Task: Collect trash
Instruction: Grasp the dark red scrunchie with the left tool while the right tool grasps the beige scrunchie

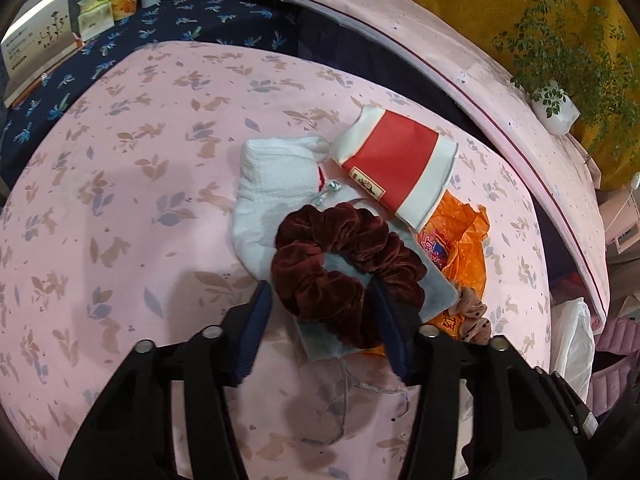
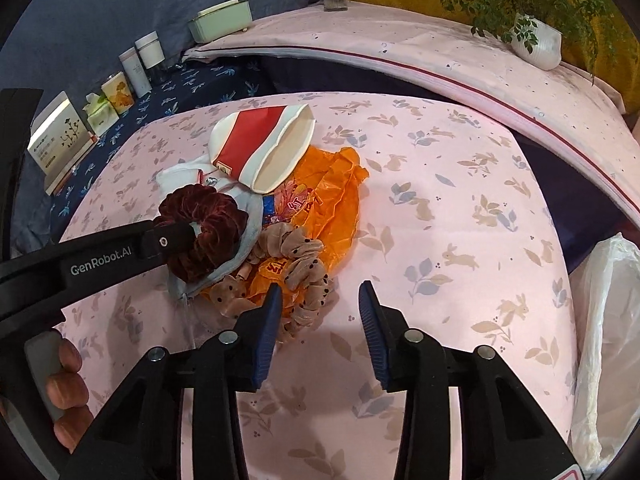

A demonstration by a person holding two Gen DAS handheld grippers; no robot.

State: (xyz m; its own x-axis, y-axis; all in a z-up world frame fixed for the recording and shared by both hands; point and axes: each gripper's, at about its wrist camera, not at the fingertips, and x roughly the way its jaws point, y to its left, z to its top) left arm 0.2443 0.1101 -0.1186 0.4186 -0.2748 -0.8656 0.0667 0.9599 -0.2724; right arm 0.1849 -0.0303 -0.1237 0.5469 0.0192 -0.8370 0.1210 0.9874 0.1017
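Observation:
A pile lies on the pink bedsheet [image 1: 120, 200]: a flattened red-and-white paper cup [image 1: 394, 164] [image 2: 264, 148], an orange plastic bag [image 1: 468, 240] [image 2: 336, 200], a white cloth [image 1: 272, 196], a grey pouch [image 1: 432, 288], a dark red velvet scrunchie [image 1: 320, 280] [image 2: 204, 216] and a beige dotted scrunchie [image 1: 476, 316] [image 2: 296, 252]. My left gripper [image 1: 320, 300] is down on the pile, its pads on either side of the dark red scrunchie's near part, with a slight gap at the right pad. My right gripper [image 2: 320, 304] is open at the pile's near edge, its left pad against the beige scrunchie.
A white plastic bag [image 2: 608, 320] [image 1: 576, 344] hangs at the bed's right side. Boxes and bottles [image 2: 120, 92] line the dark blue cloth at the far left. A potted plant [image 2: 536, 40] stands on a pink ledge beyond. A person's hand [image 2: 68, 384] holds the left gripper.

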